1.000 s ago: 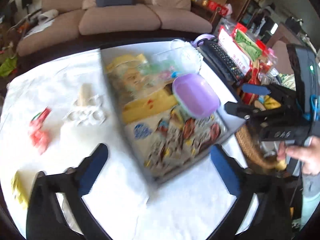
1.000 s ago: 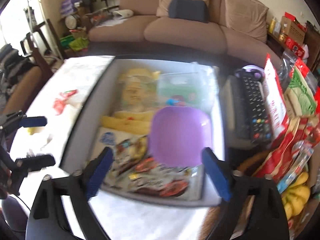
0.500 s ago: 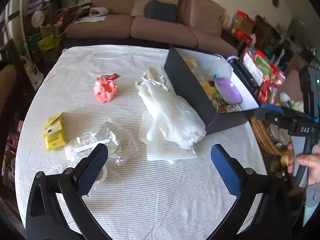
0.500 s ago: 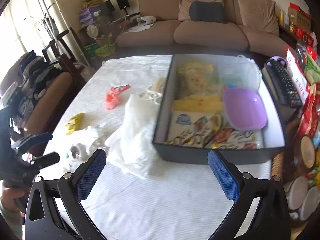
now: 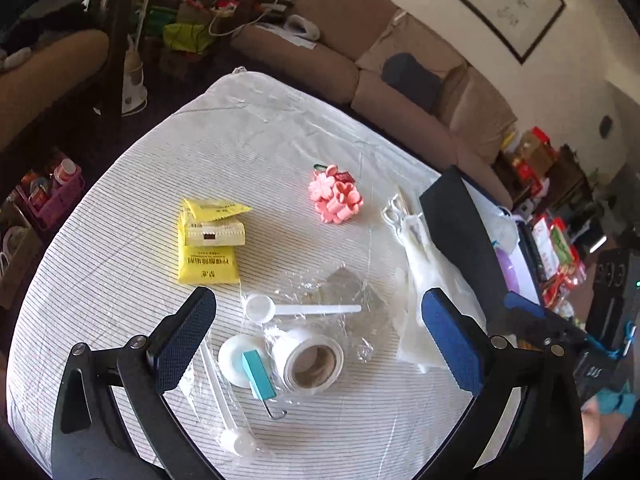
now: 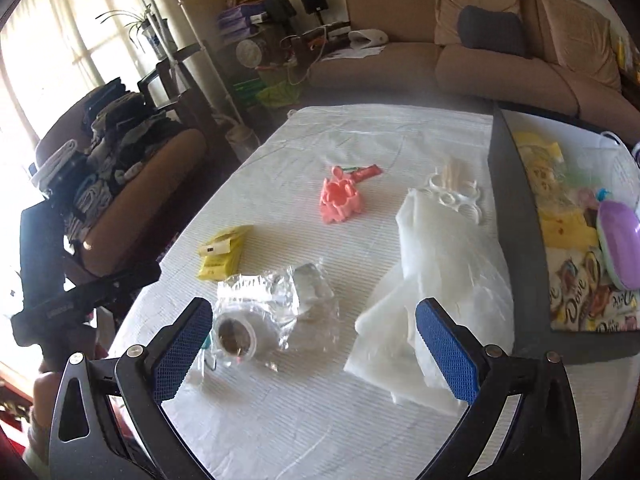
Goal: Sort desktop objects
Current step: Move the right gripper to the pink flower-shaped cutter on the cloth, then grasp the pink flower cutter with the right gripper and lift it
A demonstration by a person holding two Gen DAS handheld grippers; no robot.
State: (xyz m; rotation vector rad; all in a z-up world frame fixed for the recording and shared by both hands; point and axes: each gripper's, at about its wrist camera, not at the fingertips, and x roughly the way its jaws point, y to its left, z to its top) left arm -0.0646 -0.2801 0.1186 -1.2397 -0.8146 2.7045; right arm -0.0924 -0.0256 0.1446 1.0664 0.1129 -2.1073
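Both grippers, left gripper and right gripper, hover empty, jaws spread. Selection step: lower yours onto the near tape roll, then carry it right to the box.

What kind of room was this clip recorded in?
Most likely a home living room: a brown sofa with cushions stands behind the cloth-covered table, an armchair is piled with clothes, and a framed picture hangs on the wall.
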